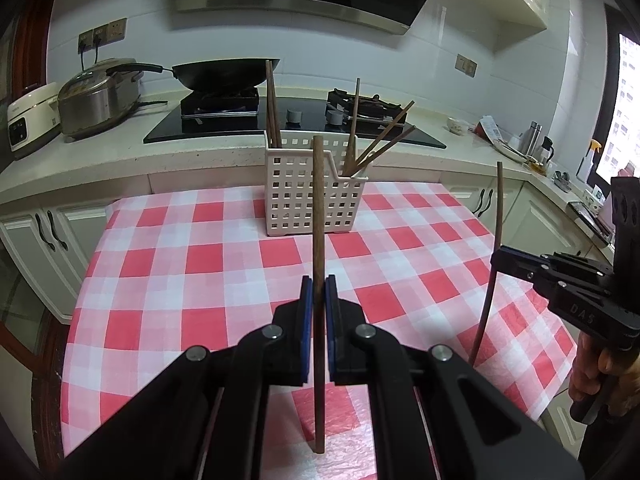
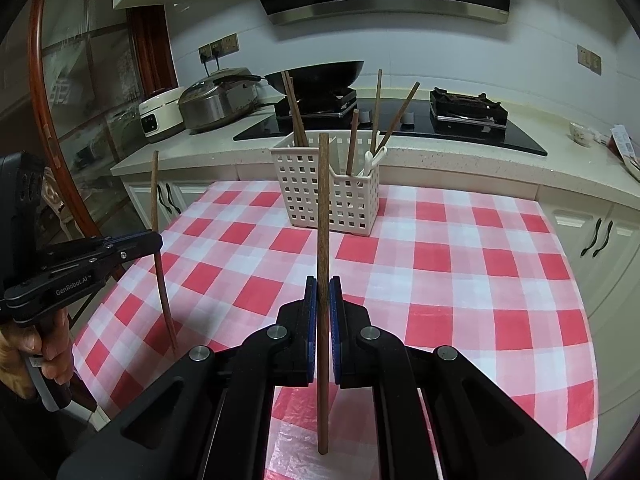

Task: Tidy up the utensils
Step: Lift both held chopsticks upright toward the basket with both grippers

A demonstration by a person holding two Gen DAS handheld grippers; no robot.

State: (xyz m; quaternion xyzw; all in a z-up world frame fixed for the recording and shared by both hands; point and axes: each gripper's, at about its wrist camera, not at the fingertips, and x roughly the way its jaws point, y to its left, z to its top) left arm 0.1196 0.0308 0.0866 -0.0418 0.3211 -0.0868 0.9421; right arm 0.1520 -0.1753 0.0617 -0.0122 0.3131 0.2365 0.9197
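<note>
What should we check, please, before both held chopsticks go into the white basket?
1. Left gripper shut on its chopstick: ok, pads clamp the stick, which stands near upright.
2. Right gripper shut on its chopstick: ok, same upright hold.
3. Both sticks clear of the checked tablecloth: cannot tell; the lower tips show against the cloth, but any gap is unclear.
4. White basket upright on the cloth: ok.
5. Room in the basket: cannot tell; chopsticks already stand in both compartments, and a white utensil in the right one.
6. Path to the basket: ok, bare cloth ahead.
</note>
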